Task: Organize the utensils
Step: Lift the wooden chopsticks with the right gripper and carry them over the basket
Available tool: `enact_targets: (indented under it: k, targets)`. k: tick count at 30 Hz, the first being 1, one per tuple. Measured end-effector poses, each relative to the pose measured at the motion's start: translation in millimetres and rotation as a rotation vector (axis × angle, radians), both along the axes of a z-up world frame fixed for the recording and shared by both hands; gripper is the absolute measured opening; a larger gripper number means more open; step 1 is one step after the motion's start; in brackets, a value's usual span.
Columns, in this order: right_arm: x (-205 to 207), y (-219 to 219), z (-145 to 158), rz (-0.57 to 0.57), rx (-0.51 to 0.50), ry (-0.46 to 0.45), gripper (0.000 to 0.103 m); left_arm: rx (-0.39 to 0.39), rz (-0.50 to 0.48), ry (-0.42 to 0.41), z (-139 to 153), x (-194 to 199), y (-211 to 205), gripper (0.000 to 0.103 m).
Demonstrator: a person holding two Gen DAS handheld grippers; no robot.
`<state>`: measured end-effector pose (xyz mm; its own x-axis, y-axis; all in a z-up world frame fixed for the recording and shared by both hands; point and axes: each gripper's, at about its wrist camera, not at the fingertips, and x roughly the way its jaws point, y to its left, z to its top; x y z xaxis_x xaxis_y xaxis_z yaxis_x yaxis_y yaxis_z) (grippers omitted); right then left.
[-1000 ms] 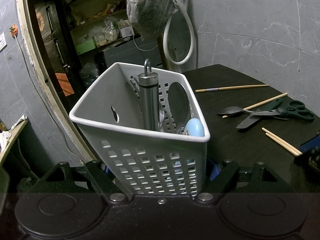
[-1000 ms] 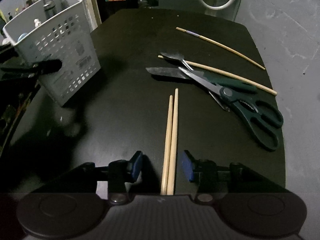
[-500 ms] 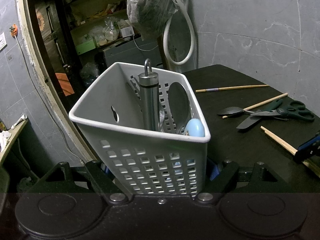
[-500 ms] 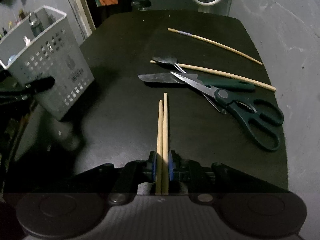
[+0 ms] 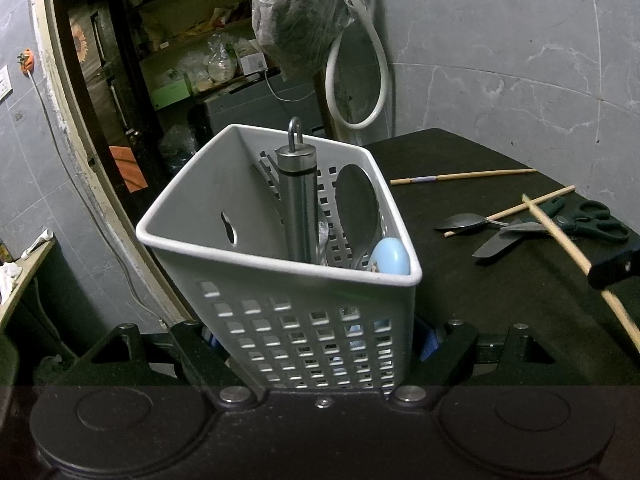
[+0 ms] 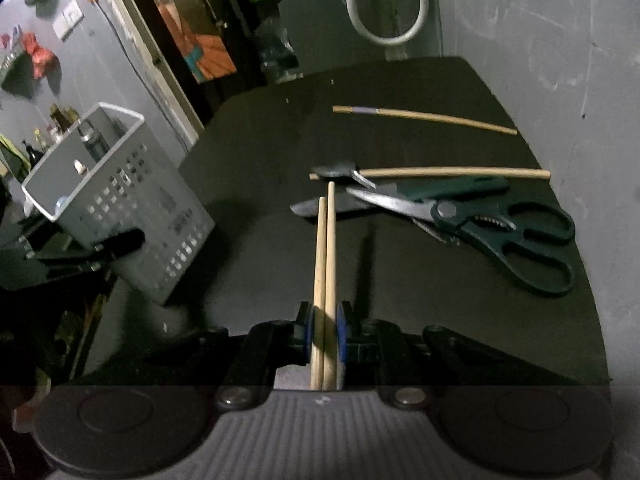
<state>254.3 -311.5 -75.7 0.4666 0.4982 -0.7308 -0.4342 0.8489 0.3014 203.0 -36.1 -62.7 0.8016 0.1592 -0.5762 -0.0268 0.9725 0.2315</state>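
Observation:
My left gripper (image 5: 322,344) is shut on the white perforated utensil basket (image 5: 304,320), a finger on each side of its base. Inside the basket stand a steel handle with a ring (image 5: 298,208), a large spoon (image 5: 358,208) and a light blue piece (image 5: 390,256). My right gripper (image 6: 324,328) is shut on a pair of wooden chopsticks (image 6: 325,248), held side by side above the dark table (image 6: 248,152), tips pointing away. In the left wrist view the chopsticks (image 5: 560,228) slant at the right edge. The basket (image 6: 132,216) stands to their left.
On the table lie dark green scissors (image 6: 508,232), a knife (image 6: 320,208), a small spoon (image 6: 336,170) and two single chopsticks (image 6: 424,118) (image 6: 456,172). A grey wall bounds the right side. A doorway and a hanging hose (image 6: 384,8) are behind.
The right jaws closed on the pair of chopsticks, then lifted them off the table and rolled. The left gripper and the basket stayed still.

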Motion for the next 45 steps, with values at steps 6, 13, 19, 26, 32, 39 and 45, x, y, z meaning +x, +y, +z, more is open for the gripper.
enact_targets:
  k: [6,13,19,26,32,39,45]
  targets:
    - [-2.5,-5.2,13.4,-0.028,0.079,-0.086,0.014,0.0,0.0,0.0,0.2,0.1,0.2,0.085]
    - [-3.5,-10.9,20.9,-0.071,0.129,-0.163,0.014,-0.002,0.001,0.0,0.0,0.1,0.1,0.085]
    - [-7.7,-15.9,25.8,-0.102,0.153,-0.21,0.014,0.002,-0.001,0.0,0.5,0.3,0.2,0.085]
    - [-13.3,-19.3,31.0,-0.119,0.181,-0.246,0.014,0.0,0.001,0.0,-0.1,0.2,0.0,0.085]
    - [-15.7,-20.0,39.0,-0.129,0.196,-0.294,0.014,0.001,0.0,0.0,-0.2,0.2,-0.2,0.085]
    - [-21.4,-17.7,48.9,-0.129,0.192,-0.364,0.014,0.001,0.0,0.0,-0.3,0.3,-0.2,0.085]
    - [-28.0,-13.9,52.8,-0.125,0.163,-0.414,0.014,0.001,0.0,0.0,-0.2,0.3,0.0,0.085]
